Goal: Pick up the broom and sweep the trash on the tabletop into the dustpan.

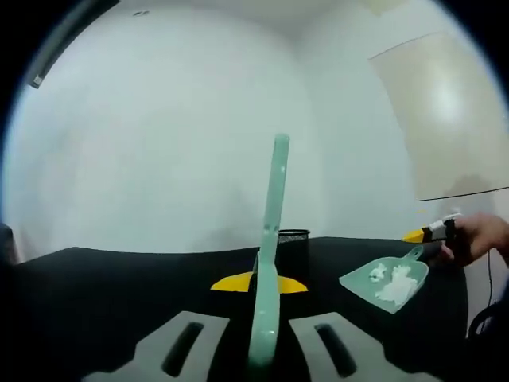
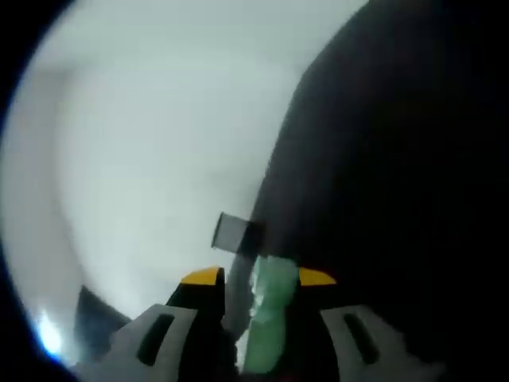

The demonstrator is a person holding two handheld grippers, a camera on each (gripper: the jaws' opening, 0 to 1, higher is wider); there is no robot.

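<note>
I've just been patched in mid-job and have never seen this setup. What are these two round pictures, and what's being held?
No robot arm here: a person holds a two-jaw claw in each hand, and a fisheye camera rides on each claw.

The left gripper view looks along the left claw, whose grey, yellow-tipped jaws are shut on a pale green plastic broom handle standing upright. Beyond lie a black tabletop, a black mesh pot, and a pale green plastic dustpan holding white scraps, gripped at its handle by the right claw in the person's hand.

The right gripper view is tilted and blurry: its claw is shut on that green dustpan handle.
</note>
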